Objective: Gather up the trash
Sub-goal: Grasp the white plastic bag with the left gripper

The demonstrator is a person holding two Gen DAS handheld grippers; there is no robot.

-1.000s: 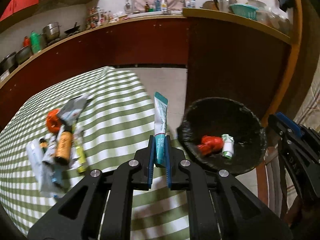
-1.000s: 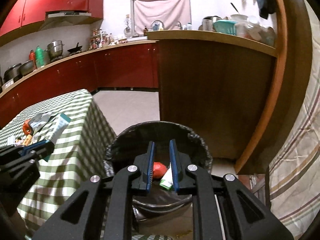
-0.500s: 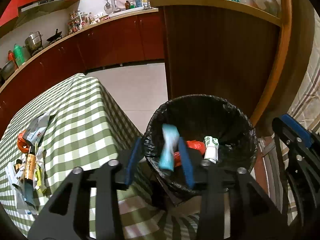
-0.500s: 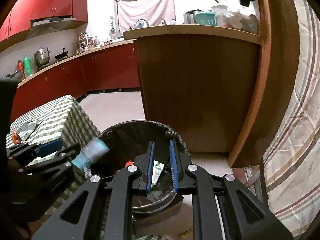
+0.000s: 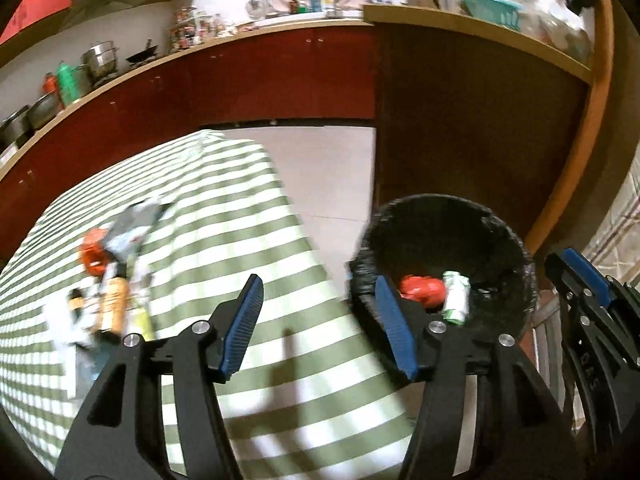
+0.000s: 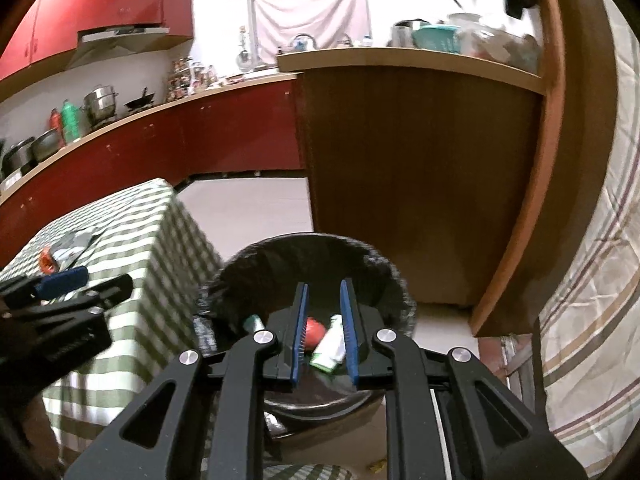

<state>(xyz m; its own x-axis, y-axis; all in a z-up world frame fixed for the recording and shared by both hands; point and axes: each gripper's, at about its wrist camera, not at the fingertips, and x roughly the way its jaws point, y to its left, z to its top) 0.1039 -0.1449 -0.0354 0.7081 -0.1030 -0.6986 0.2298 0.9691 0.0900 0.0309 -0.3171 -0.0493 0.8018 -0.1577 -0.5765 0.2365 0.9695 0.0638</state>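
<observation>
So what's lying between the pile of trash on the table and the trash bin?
In the left wrist view, only bare green-striped tablecloth lies between the trash pile and the bin; the open left tongs hover over that stretch, holding nothing.

I hold my left gripper (image 5: 320, 322) with its jaws spread wide and nothing between them, just left of the trash bin (image 5: 500, 236), while my right gripper (image 6: 323, 330) hangs directly above that bin with its jaws parallel, a narrow gap between them, gripping nothing.
</observation>
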